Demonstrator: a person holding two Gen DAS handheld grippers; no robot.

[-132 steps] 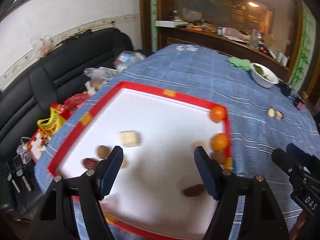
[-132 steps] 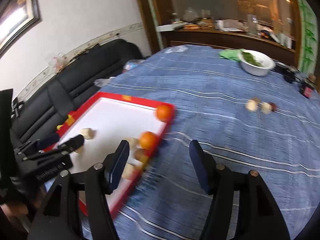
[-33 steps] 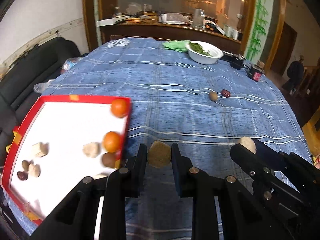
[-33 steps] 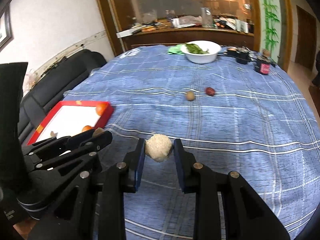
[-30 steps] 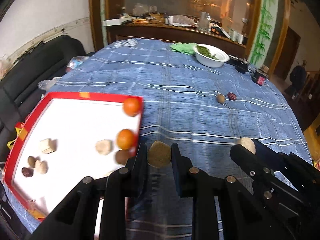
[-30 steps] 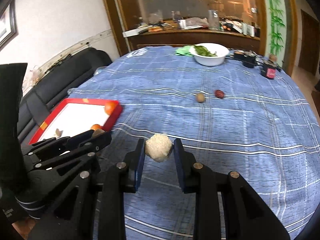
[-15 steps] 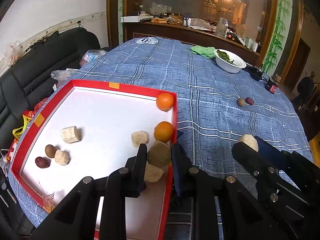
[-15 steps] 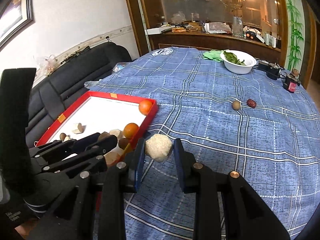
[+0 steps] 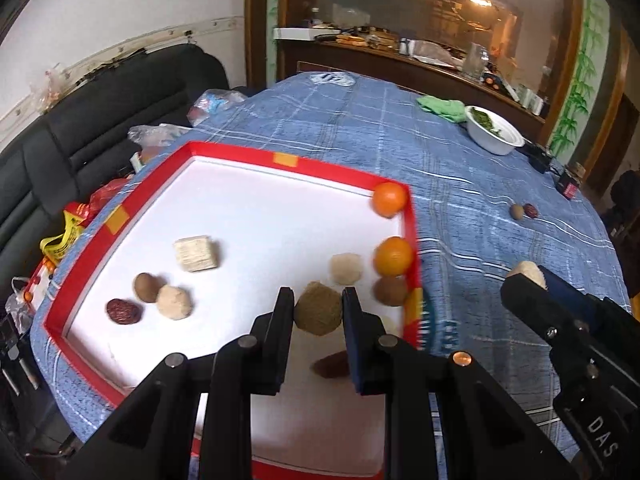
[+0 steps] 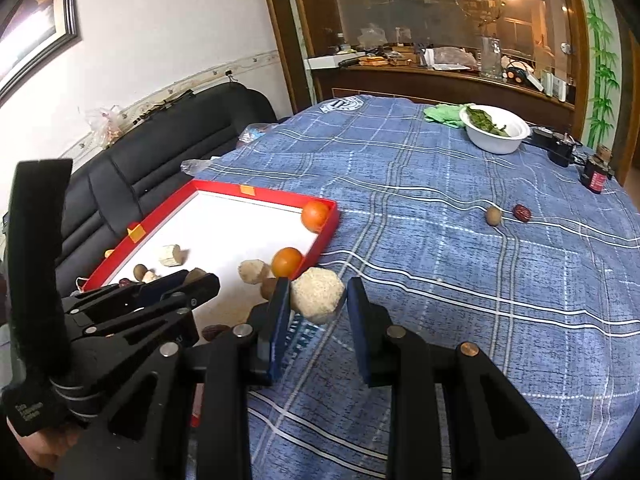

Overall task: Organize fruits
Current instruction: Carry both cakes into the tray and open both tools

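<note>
A red-rimmed white tray [image 9: 288,160] holds two oranges [image 9: 393,255], pale and brown balls, a biscuit-like cube [image 9: 196,253] and dates. My left gripper [image 9: 319,304] is shut on an olive-brown ball [image 9: 319,311], hanging over the tray's near right part. My right gripper [image 10: 318,296] is shut on a pale rough ball [image 10: 317,294], just outside the tray's [image 10: 320,236] right rim, over the blue cloth. In the right wrist view the left gripper [image 10: 200,276] sits low left over the tray. A brown nut [image 10: 493,215] and a red date [image 10: 522,212] lie loose on the cloth.
A white bowl of greens [image 10: 495,129] and a green cloth [image 10: 442,114] stand at the far side of the table. Small dark jars [image 10: 596,174] sit at the far right. A black sofa [image 10: 160,160] with plastic bags runs along the left.
Both grippers, open and empty in the oldest frames, now carry balls. Over the last second both have swung left; the left one has passed from the cloth to over the tray.
</note>
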